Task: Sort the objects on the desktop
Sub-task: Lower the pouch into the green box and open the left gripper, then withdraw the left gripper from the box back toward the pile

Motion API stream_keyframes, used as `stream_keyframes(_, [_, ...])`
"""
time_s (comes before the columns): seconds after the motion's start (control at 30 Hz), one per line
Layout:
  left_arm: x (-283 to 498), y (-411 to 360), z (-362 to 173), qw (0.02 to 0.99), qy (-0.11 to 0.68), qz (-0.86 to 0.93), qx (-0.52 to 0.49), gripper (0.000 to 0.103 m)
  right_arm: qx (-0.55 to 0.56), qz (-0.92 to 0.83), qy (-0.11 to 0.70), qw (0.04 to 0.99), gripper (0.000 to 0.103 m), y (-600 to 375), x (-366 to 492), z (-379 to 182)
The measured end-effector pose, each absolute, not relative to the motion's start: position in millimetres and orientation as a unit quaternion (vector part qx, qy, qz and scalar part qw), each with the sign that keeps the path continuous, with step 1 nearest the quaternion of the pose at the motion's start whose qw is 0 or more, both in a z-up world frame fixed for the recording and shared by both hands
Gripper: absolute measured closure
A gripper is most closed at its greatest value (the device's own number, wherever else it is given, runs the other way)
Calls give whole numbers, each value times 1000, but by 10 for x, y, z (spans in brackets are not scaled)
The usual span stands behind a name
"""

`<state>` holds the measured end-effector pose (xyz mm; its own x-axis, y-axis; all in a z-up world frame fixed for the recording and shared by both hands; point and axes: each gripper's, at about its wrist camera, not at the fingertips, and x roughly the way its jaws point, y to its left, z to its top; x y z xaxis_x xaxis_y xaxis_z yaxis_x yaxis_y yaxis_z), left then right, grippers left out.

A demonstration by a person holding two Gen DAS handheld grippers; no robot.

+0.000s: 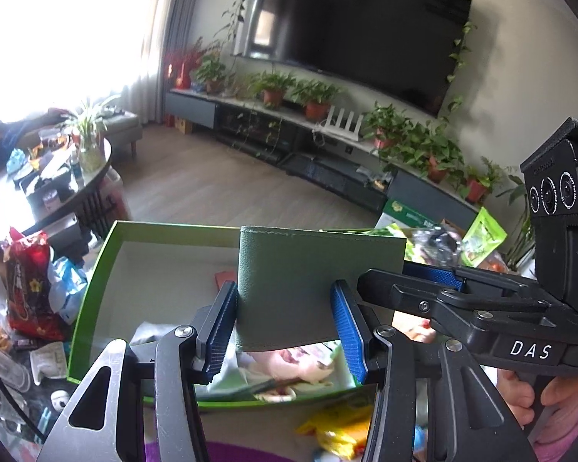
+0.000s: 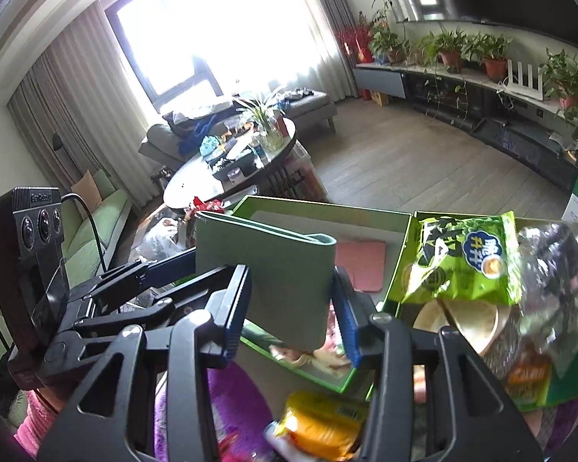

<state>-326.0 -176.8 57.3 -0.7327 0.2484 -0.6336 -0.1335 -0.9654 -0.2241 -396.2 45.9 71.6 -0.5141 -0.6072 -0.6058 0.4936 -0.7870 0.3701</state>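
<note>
While both grippers clamp it, the folded dark-green felt pouch hangs above the open green cardboard box.
Left gripper pinches its lower part; right gripper likewise, pads touching both sides.

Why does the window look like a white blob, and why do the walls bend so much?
In both wrist views the window is blown out by daylight and the fisheye lens bends the walls; the green wallet stays sharp, while the yellow packet at the bottom blurs.
</note>
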Motion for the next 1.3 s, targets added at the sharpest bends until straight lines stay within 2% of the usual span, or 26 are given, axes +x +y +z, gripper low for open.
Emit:
stream_keyframes(0.57, [-3938, -1836, 72, 112, -134, 895, -411, 54, 430, -856, -60, 282, 60, 361, -4612, 322])
stream_keyframes(0.8, [-4144, -1812, -102, 87, -139, 894, -416, 54, 438, -861, -45, 253, 62, 321, -4792, 220])
stream_keyframes(1.3, [-4062, -1867, -8, 74, -127, 900, -410, 54, 436, -864, -26, 251, 62, 239, -4638, 340])
